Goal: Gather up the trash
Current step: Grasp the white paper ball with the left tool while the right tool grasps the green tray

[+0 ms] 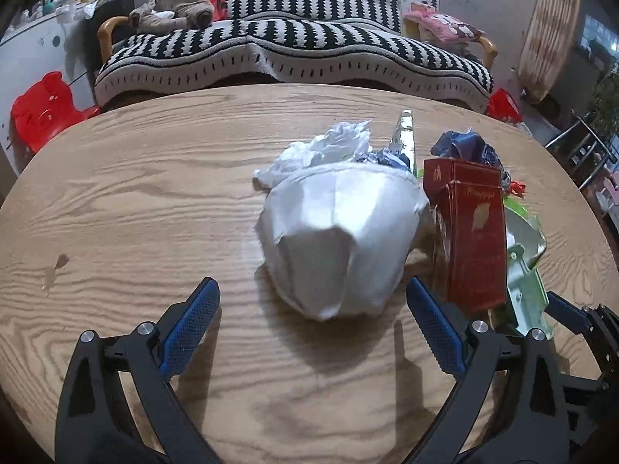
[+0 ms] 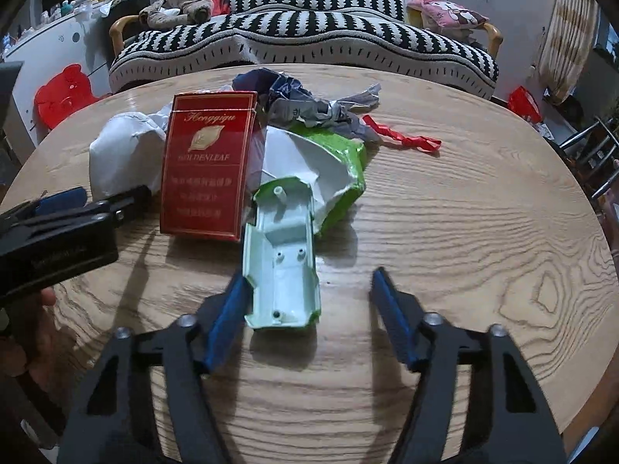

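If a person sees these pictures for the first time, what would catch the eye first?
Probably the red cigarette pack, standing upright in the middle of the litter on the round wooden table. Left of it lies a crumpled white paper cup, right of it a pale green plastic tray, with the black-and-white striped sofa behind.

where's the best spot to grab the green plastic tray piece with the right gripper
Probably the near end of the green plastic tray piece, pads across its two long raised side walls. It lies lengthwise pointing at the right gripper, open side up, so coming straight from the near side fits.
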Motion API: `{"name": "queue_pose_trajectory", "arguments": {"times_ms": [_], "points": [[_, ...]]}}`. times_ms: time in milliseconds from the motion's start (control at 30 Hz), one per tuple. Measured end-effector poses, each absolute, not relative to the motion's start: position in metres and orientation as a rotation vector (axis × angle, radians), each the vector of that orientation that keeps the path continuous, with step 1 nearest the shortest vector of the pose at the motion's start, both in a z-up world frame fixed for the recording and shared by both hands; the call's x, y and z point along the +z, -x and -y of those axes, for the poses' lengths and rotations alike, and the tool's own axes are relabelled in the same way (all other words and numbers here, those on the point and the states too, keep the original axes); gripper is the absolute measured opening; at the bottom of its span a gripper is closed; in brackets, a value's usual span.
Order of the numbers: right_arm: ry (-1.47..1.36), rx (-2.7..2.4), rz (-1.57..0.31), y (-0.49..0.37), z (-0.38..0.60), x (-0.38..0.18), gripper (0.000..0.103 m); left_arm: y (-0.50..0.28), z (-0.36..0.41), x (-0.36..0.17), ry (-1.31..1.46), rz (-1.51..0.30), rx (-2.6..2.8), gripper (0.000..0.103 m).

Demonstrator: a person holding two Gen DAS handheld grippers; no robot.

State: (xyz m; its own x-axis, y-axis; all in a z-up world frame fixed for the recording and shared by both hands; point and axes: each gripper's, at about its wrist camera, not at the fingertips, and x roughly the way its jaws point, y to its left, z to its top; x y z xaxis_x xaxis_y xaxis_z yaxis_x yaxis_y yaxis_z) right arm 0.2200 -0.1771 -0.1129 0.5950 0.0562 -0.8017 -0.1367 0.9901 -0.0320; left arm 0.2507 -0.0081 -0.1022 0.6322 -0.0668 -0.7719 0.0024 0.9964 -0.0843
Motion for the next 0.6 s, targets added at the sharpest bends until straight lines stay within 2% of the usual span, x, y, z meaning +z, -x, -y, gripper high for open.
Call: {"name": "queue_pose_trajectory", "arguments": {"times_ms": [33,67,100,167,200,300,600], "points": [[0.094,0.12,-0.927,-0.22,0.177,-0.113,0.048,-0.252,0.009,-0.102,0.079,-0.884,-0.04,0.094],[0.094,0.131,-0.927,-0.219,0.176,-0.112,0.034,-0.253,0.009,-0.103,0.082,-0.883,-0.043,0.094],[0.098,0.136,-0.929,-0.219,0.176,-0.111,0.034,-0.254,0.01,-0.103,0.088,-0.882,-0.047,0.094],[0.086,0.153,-0.923,-0.218,0.177,-0.107,0.034,-0.253,0.01,-0.1,0.101,-0.864,-0.061,0.082],[0.074,0.161,-0.922,-0.217,0.178,-0.104,0.034,-0.254,0.01,-0.099,0.104,-0.867,-0.07,0.068],[0.058,0.17,-0.911,-0.213,0.181,-0.095,0.033,-0.253,0.009,-0.099,0.113,-0.885,-0.082,0.058],[0.031,0.172,-0.868,-0.184,0.196,-0.065,0.033,-0.215,0.004,-0.066,0.061,-0.839,-0.096,0.055]]}}
